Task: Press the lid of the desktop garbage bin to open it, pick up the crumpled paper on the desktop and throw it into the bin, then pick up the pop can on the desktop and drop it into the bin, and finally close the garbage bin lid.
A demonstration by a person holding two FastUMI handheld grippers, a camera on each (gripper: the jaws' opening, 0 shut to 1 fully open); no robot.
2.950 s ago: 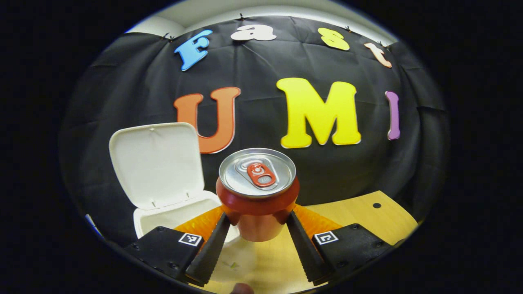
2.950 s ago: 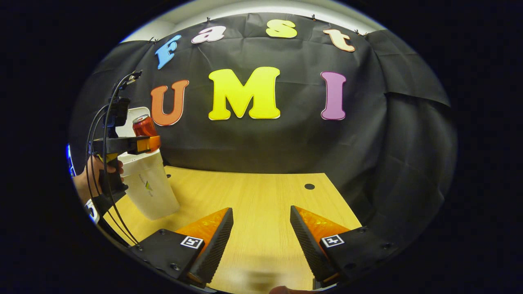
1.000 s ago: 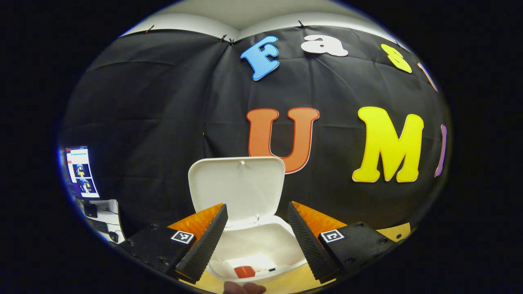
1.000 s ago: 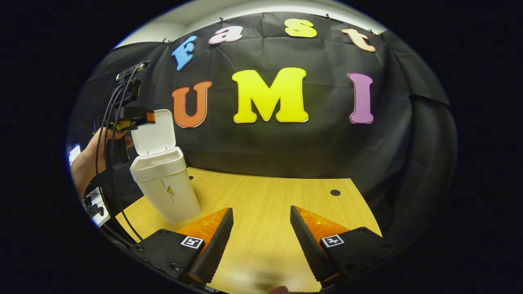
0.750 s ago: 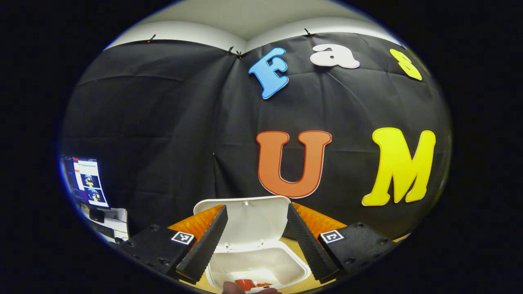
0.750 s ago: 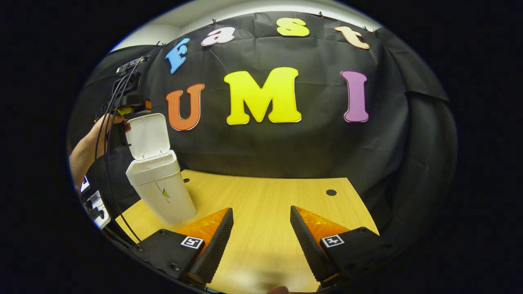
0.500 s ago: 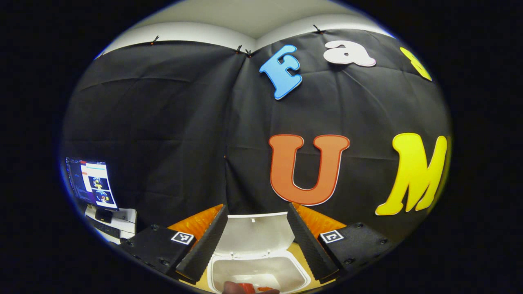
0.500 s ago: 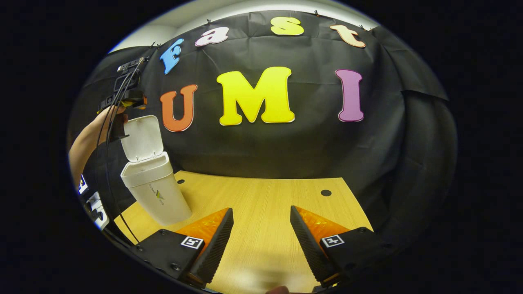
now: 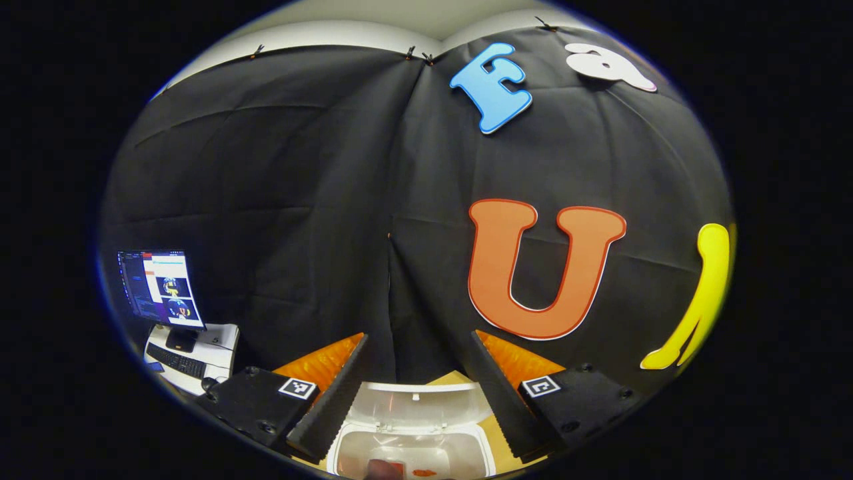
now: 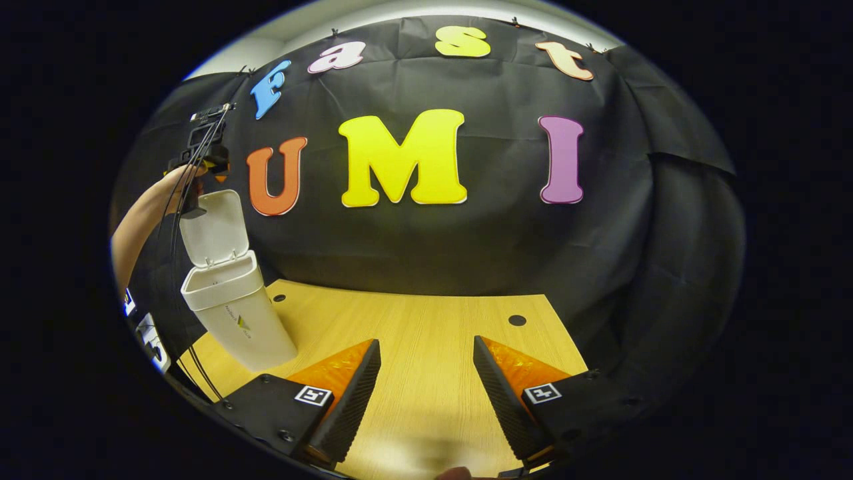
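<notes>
The white bin (image 10: 236,320) stands at the table's left end with its lid (image 10: 213,230) swung up and open. In the left gripper view I look down over the lid (image 9: 413,400) into the bin's mouth (image 9: 466,447), where a bit of the red pop can (image 9: 402,467) shows. My left gripper (image 9: 418,337) is open and holds nothing; it hangs just above the lid's top edge (image 10: 214,167), held by a person's hand (image 10: 143,220). My right gripper (image 10: 426,341) is open over the wooden table (image 10: 426,313), with nothing between its fingers.
A monitor (image 9: 163,288) and a keyboard (image 9: 176,360) sit on a side desk beyond the booth's left wall. The table has two small dark holes (image 10: 516,320) near its back edge. Cables (image 10: 176,220) trail down from the left gripper.
The left gripper held the can 3 s ago; the can now lies in the bin and that gripper is open, risen above the lid. The right gripper stays open over the table.
</notes>
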